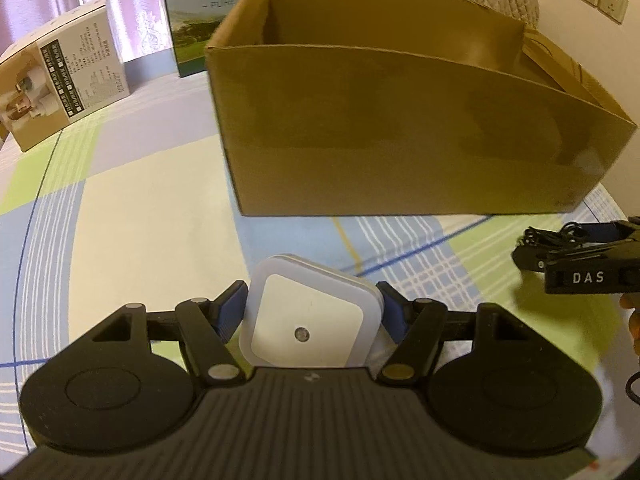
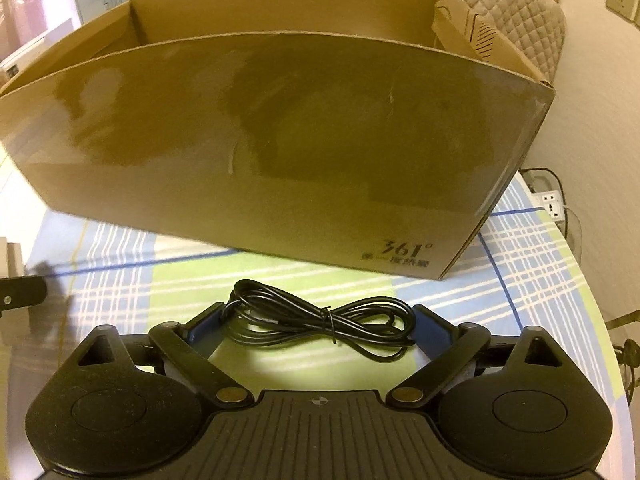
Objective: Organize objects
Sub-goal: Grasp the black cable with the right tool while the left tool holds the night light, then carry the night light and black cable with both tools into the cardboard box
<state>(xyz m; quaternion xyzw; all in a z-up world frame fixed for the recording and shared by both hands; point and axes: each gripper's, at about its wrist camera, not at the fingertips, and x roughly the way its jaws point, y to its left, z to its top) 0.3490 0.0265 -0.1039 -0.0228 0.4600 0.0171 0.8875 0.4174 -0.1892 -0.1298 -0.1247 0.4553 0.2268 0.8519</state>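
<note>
My left gripper [image 1: 310, 306] is shut on a white square night light [image 1: 310, 320], its blue pads pressing both sides, held above the plaid cloth in front of a big open cardboard box [image 1: 400, 128]. My right gripper [image 2: 320, 324] is shut on a bundled black cable [image 2: 320, 320], tied at its middle, just before the same box [image 2: 280, 152]. The right gripper with the cable also shows in the left wrist view [image 1: 576, 256] at the far right. I cannot see the bottom of the box.
A plaid cloth [image 1: 140, 208] covers the table. A small printed carton [image 1: 60, 84] lies at the left, a milk carton [image 1: 196, 12] stands behind the box. A quilted chair back [image 2: 504, 12] and a power strip [image 2: 552, 200] are at the right.
</note>
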